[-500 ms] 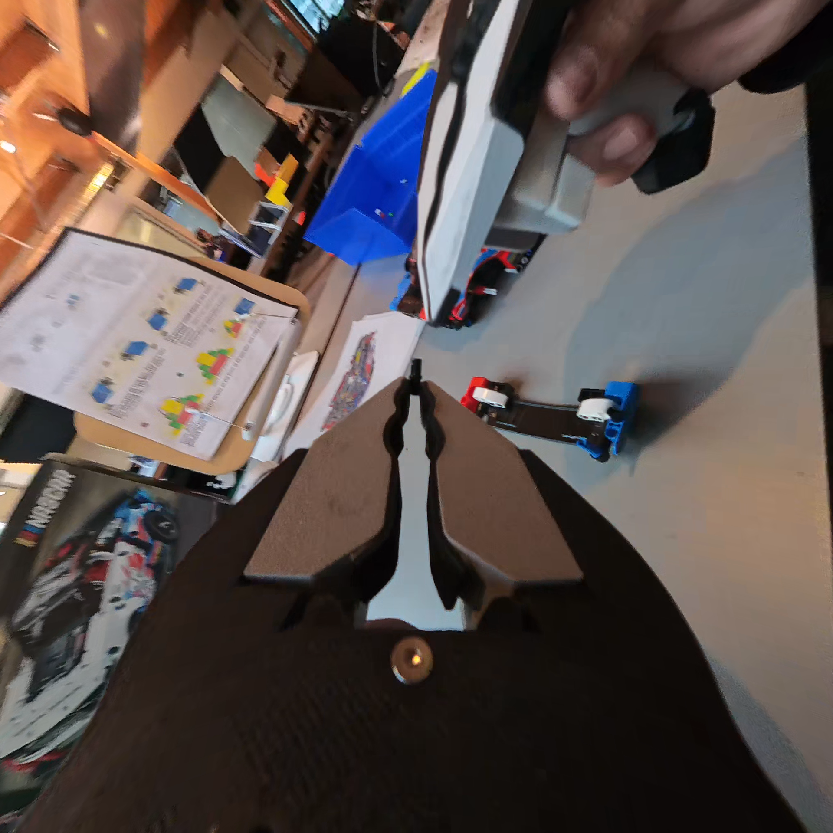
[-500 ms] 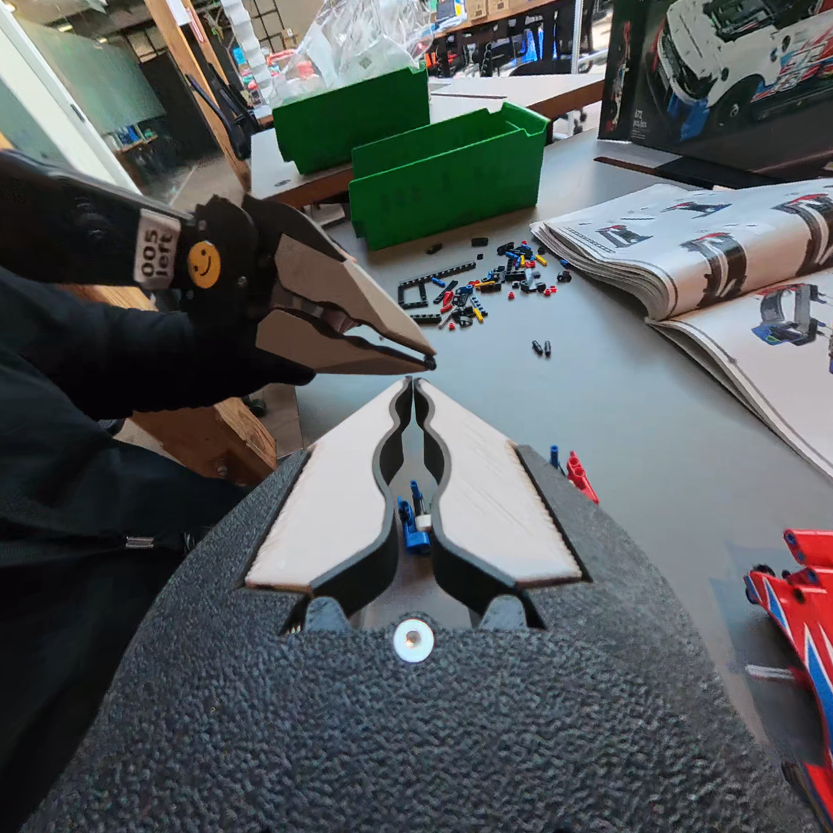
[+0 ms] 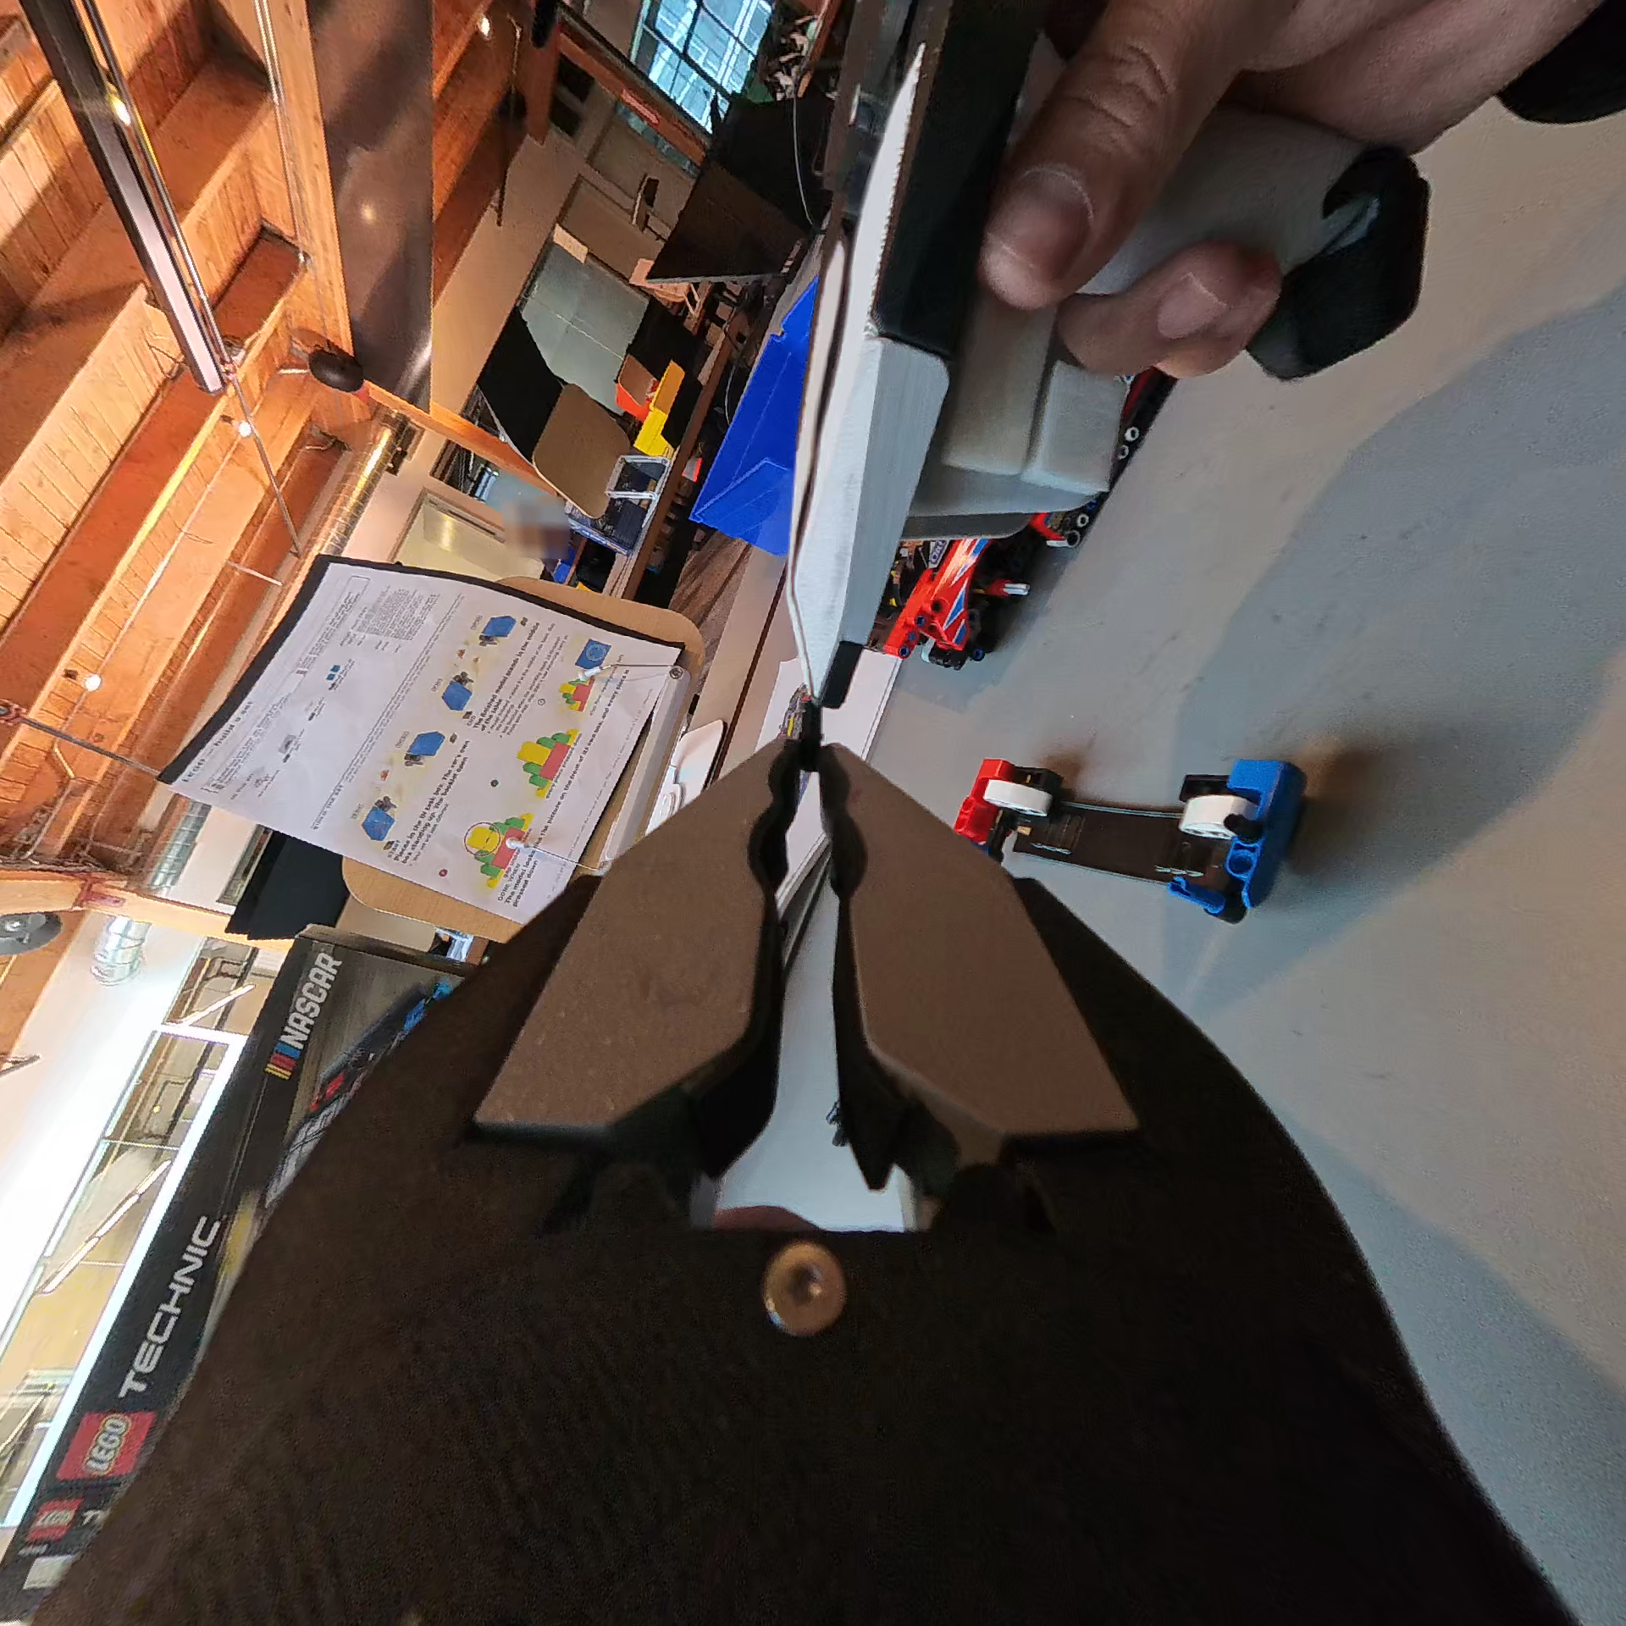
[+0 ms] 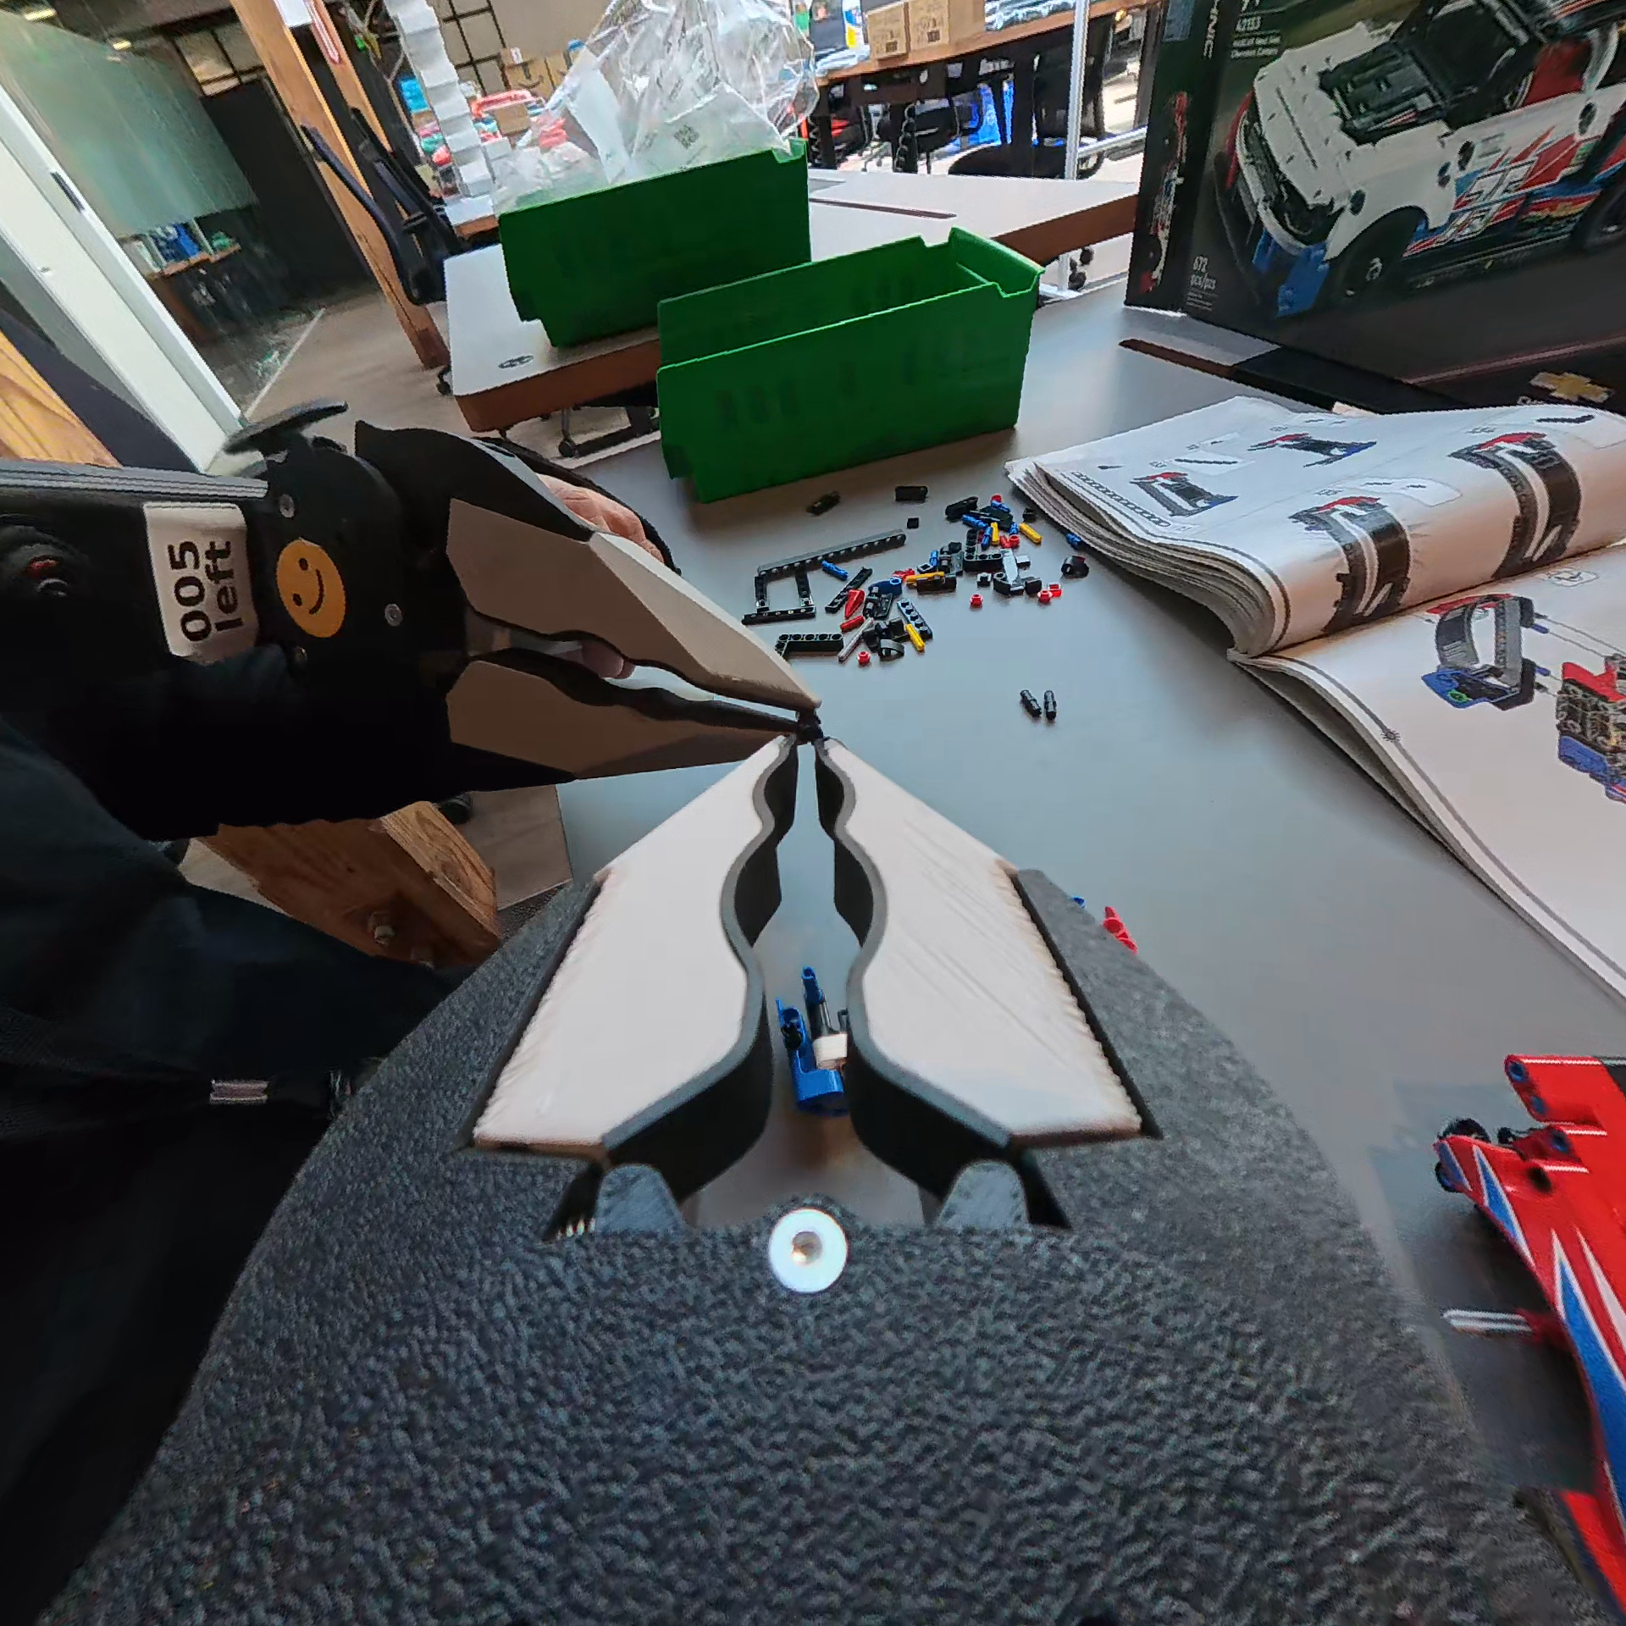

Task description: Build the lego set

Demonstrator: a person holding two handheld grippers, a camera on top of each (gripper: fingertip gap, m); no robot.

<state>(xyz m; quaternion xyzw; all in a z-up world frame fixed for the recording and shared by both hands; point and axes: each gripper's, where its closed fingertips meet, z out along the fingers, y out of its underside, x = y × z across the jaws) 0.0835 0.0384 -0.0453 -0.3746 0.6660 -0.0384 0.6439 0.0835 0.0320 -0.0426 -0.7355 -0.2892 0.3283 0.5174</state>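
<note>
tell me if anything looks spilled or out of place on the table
Nothing looks damaged. Loose lego pieces lie scattered on the bare table beside the green bin rather than in it, and two small black pins sit apart from that pile.

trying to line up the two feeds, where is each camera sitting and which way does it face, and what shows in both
Left wrist view: on the left gripper, rolled sideways, looking along the table at a small chassis; the right gripper and the hand holding it show.
Right wrist view: on the right gripper, looking across the table at loose parts, green bins and the manual; the left gripper and a dark sleeve show.
Shared: both gripper tips meeting on a tiny black pin, the red car body, the set box.
</note>
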